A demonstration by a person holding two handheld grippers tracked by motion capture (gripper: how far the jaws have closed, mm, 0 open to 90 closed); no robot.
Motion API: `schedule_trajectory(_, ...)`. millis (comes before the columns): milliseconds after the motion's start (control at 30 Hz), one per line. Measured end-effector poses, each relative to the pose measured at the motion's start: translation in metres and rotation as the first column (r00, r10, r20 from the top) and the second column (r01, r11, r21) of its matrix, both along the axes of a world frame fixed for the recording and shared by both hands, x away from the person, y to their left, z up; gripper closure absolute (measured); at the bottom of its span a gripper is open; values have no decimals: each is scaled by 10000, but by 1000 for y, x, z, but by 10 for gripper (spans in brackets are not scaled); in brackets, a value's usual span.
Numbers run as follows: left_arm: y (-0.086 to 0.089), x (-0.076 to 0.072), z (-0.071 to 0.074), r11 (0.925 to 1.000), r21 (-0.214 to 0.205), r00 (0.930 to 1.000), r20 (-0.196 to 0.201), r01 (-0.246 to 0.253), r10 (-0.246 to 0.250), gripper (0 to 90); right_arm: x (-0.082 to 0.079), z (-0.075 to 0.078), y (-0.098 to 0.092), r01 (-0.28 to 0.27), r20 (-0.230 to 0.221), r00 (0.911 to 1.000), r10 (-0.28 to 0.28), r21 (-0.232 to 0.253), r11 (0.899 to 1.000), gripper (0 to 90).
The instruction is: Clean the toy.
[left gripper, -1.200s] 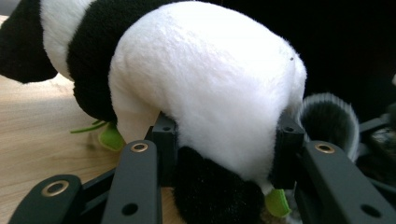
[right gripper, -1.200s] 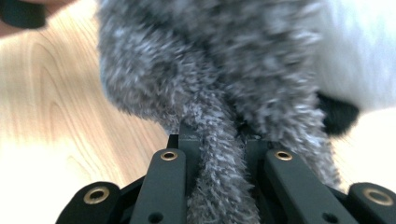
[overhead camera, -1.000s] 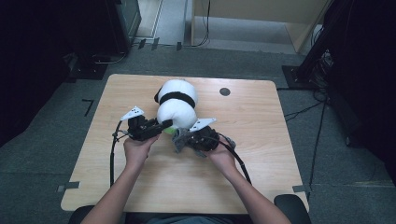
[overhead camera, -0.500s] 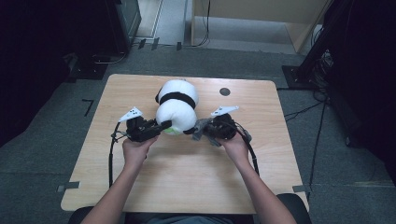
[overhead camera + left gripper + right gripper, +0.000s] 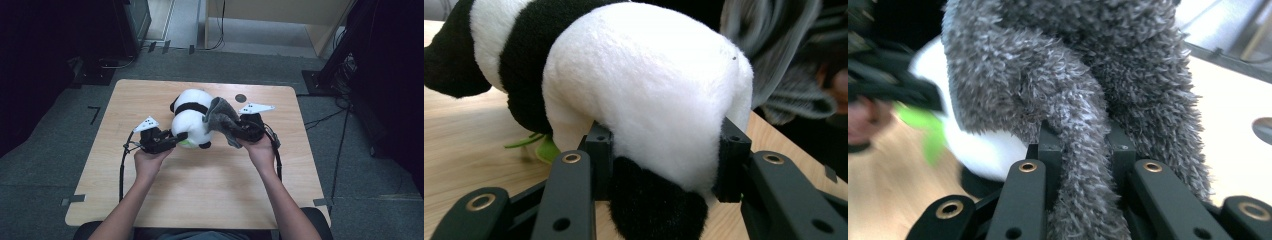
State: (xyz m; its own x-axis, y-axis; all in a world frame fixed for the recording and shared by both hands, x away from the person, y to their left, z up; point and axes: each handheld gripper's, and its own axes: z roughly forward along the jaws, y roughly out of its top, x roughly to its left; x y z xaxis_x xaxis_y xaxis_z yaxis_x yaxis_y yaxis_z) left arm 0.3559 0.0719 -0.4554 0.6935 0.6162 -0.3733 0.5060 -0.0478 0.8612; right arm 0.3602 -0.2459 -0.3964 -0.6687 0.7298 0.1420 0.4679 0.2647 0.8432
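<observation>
Right gripper (image 5: 1080, 150): jaws nearly closed, pinching a fold of the grey fuzzy cloth (image 5: 1108, 75), which bunches above the pads and hangs against the panda's far flank. Left gripper (image 5: 664, 165): jaws partway open, pads pressed into the rear of the plush panda (image 5: 644, 85), white rump squeezed between them, black leg poking out below. From the high view the panda (image 5: 192, 122) lies mid-table (image 5: 150, 200) between both hands, cloth (image 5: 220, 117) draped at its right side, touching it, with the left gripper (image 5: 172, 140) at its near-left end and the right gripper (image 5: 240, 131) just right of it. Looks like a wipe or cover step. Advice: keep the left clamp steady so the toy doesn't roll; bring the cloth over the top rather than dragging it sideways, since plush on plush will snag. The pinch sits on a thin fold, so slip is likely; go slow, and keep the cloth clear of the left pads.
</observation>
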Motion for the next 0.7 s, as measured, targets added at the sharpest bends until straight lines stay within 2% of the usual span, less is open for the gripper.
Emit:
schedule_trajectory(67, -6, -2, 0, 9999, 45, 9999, 20, 153, -153, 555, -3, 5, 4, -199, -73, 9998, 203, 411, 9990, 763)
schedule_trajectory(100, -8, -3, 0, 9998, 59, 9998, 55, 189, -189, 555, -4, 5, 7, -360, -60, 9993, 363, 467, 9983, 763)
schedule_trajectory(267, -13, -5, 0, 9997, 112, 9997, 145, 203, -205, 554, -9, 3, 24, -668, -235, 9975, 672, 162, 9976, 760)
schedule_trajectory(533, -8, -2, 0, 9999, 34, 9999, 50, -161, 161, 555, -21, 1, 47, -1021, 78, 9947, 1027, -545, 9933, 754)
schedule_trajectory(700, -4, 0, 1, 9992, 56, 9992, 5, -393, 393, 555, -28, -5, 61, -1326, 126, 9909, 1338, -731, 9885, 754)
